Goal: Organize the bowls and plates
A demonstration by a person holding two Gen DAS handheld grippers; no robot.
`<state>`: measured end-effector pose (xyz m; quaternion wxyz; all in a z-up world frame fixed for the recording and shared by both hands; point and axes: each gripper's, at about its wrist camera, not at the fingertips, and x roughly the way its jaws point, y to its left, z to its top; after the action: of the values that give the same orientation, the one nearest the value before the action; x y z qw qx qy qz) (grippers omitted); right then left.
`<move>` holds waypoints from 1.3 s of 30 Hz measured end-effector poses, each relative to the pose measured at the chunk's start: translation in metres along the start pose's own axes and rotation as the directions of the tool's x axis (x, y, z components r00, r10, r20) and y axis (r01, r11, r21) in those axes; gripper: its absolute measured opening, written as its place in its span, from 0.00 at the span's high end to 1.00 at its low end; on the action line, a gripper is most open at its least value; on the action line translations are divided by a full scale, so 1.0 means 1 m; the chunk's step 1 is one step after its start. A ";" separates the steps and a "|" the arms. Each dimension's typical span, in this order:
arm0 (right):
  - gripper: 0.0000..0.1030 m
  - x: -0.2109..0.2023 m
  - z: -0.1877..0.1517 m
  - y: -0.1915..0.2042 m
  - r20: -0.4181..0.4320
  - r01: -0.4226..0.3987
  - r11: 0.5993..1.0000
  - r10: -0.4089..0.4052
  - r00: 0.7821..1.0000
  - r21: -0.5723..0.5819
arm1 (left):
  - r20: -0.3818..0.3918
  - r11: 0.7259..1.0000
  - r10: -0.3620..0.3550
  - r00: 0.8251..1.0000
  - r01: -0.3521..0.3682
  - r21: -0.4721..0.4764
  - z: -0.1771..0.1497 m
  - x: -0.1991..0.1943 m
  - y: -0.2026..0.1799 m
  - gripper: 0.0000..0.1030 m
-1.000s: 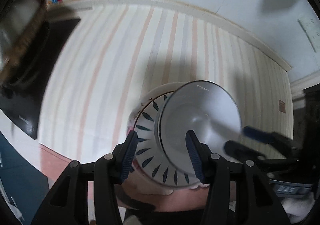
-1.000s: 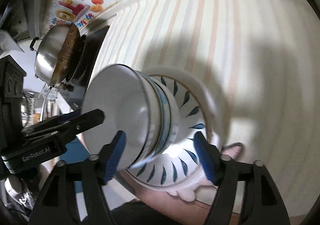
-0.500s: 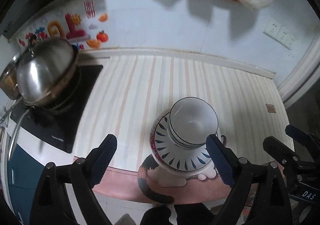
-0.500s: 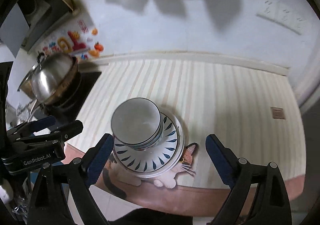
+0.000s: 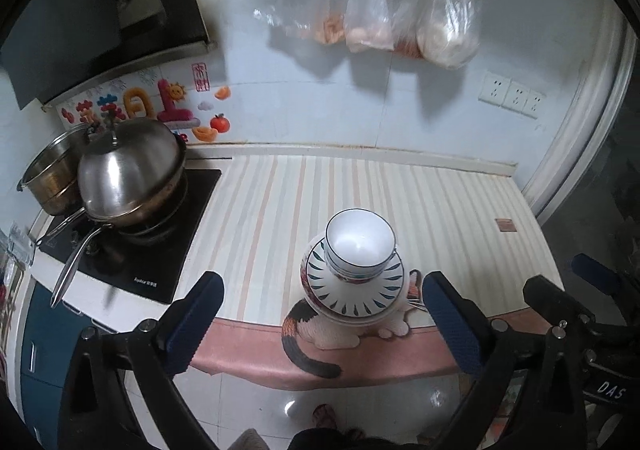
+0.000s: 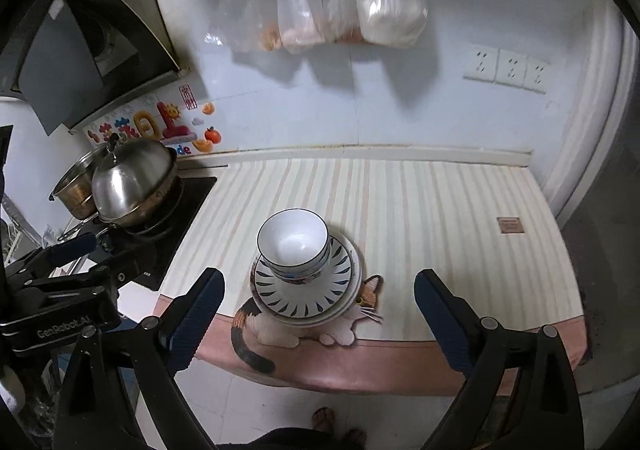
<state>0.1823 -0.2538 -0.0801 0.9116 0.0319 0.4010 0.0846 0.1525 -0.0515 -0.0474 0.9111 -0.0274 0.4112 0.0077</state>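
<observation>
A stack of white bowls (image 5: 359, 249) (image 6: 294, 246) sits on a stack of plates (image 5: 356, 296) (image 6: 306, 296) with blue leaf marks, near the front edge of the striped counter (image 5: 360, 190) (image 6: 420, 202). My left gripper (image 5: 324, 318) is open and empty, held back in front of the counter edge. My right gripper (image 6: 318, 316) is open and empty, also held back from the stack. The right gripper shows at the right in the left wrist view (image 5: 580, 290); the left gripper shows at the left in the right wrist view (image 6: 64, 254).
A cat-shaped mat (image 5: 336, 330) (image 6: 280, 326) lies under the plates. A hob (image 5: 132, 250) with a lidded steel pan (image 5: 128, 170) and a pot (image 5: 48, 178) stands at the left. Plastic bags (image 5: 380, 10) hang on the wall. Sockets (image 6: 508, 68) are at the right.
Both grippers opened wide, let go of the bowls and plates and drew back and up from the counter. The stack now stands alone on the cat mat.
</observation>
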 end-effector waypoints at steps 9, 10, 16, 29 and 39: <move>0.04 -0.065 -0.038 0.003 0.043 -0.012 0.999 0.014 0.999 -0.045 | 0.053 1.000 0.017 0.998 -0.016 -0.018 -0.035 -0.056 -0.014 0.01; 0.04 -0.070 -0.042 0.003 0.048 -0.013 0.999 0.016 0.999 -0.049 | 0.058 1.000 0.023 0.998 -0.022 -0.020 -0.039 -0.061 -0.015 0.01; 0.03 -0.106 -0.061 0.005 0.072 0.004 0.997 0.002 0.997 -0.076 | 0.064 0.999 0.030 0.997 -0.029 -0.023 -0.061 -0.091 -0.019 0.01; 0.03 -0.163 -0.090 0.019 0.131 0.035 0.998 -0.028 0.991 -0.054 | 0.121 1.000 0.022 0.992 -0.022 -0.004 -0.087 -0.139 -0.004 0.01; 0.02 -0.173 -0.096 0.025 0.133 0.044 0.998 -0.039 0.990 -0.036 | 0.112 1.000 0.021 0.993 -0.020 -0.012 -0.100 -0.148 0.010 0.01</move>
<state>-0.0063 -0.2611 -0.0163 0.9382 0.0116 0.3384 0.0712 -0.0208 -0.0455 -0.0034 0.9325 -0.0277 0.3595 0.0208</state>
